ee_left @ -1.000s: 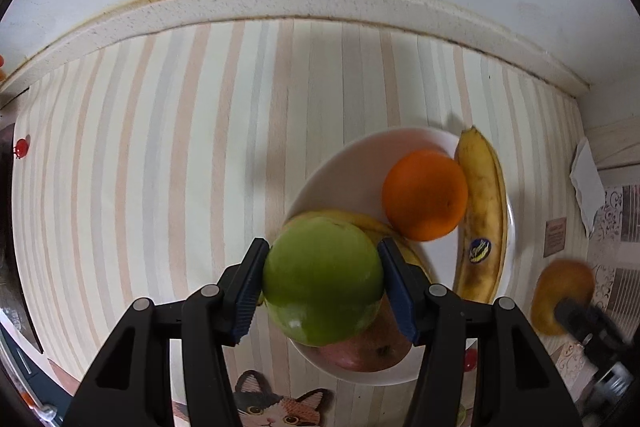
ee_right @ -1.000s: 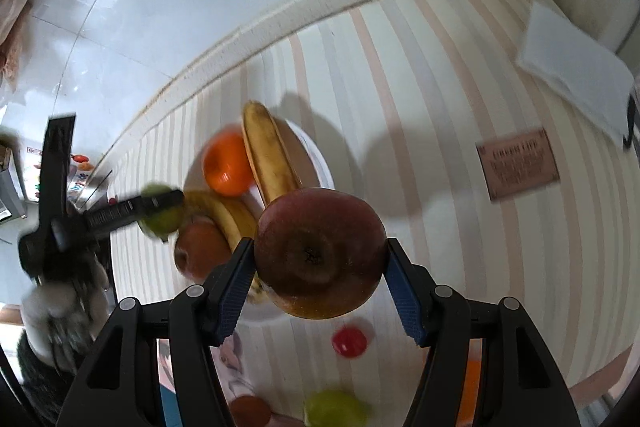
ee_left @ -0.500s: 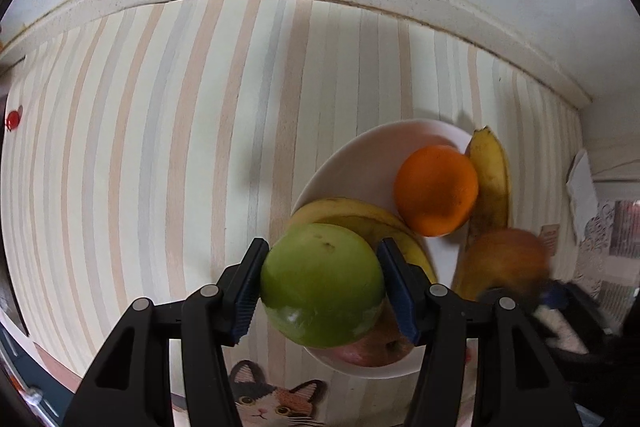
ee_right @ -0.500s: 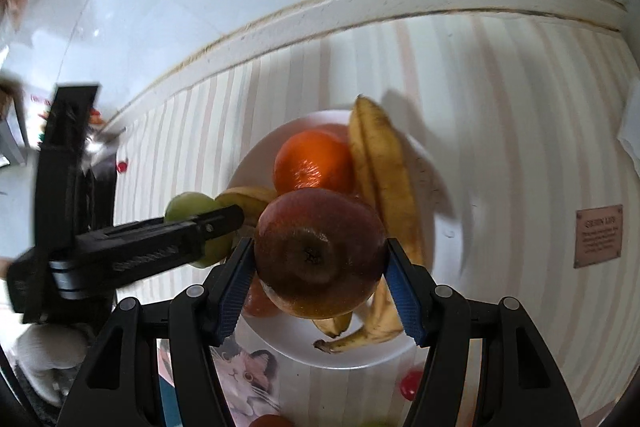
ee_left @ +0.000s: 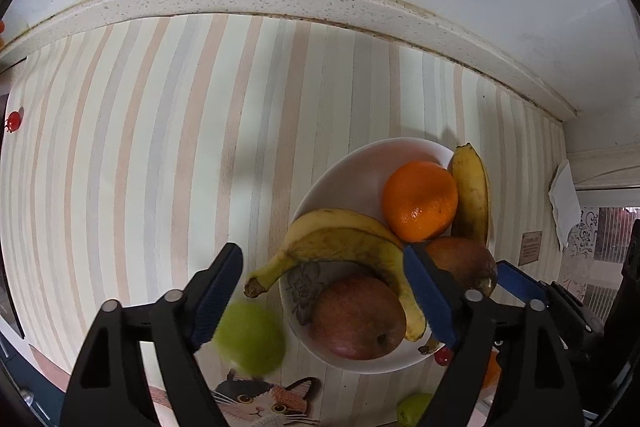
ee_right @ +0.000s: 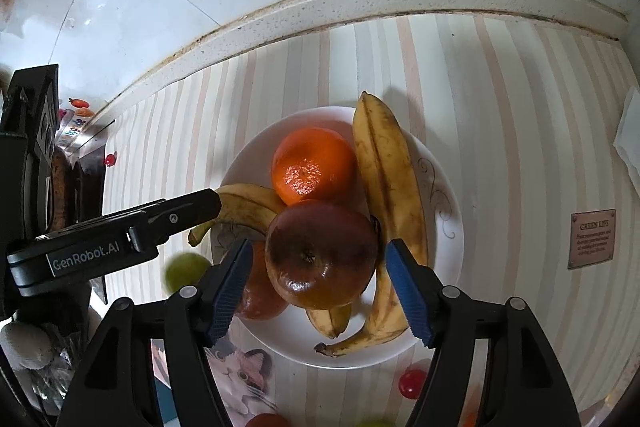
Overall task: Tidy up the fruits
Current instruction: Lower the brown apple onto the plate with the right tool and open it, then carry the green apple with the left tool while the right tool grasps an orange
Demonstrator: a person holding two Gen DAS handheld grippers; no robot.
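On the striped counter, a white plate (ee_right: pixel 448 203) is carrying most of the fruit: an orange (ee_right: pixel 314 165), three bananas (ee_right: pixel 386 163) and a red apple (ee_left: pixel 356 323). Over its near side, the right gripper (ee_right: pixel 318 279) is standing with jaws spread wide; a dark red apple (ee_right: pixel 322 253) is sitting between them with a gap on each side, apparently resting on the pile and released. Left of the plate, the left gripper (ee_left: pixel 324 291) is also spread wide and gripping nothing. A green apple (ee_left: pixel 250 339) is showing blurred just beside the plate's rim, off the plate, above a cat-print mat (ee_left: pixel 260 399); whether it is dropping or rolling cannot be told. Judged from this, the work is well along but unfinished: the green apple is needing recovery, and a second green fruit (ee_left: pixel 410 409) and a small red fruit (ee_right: pixel 412 383) are lying loose near the plate.
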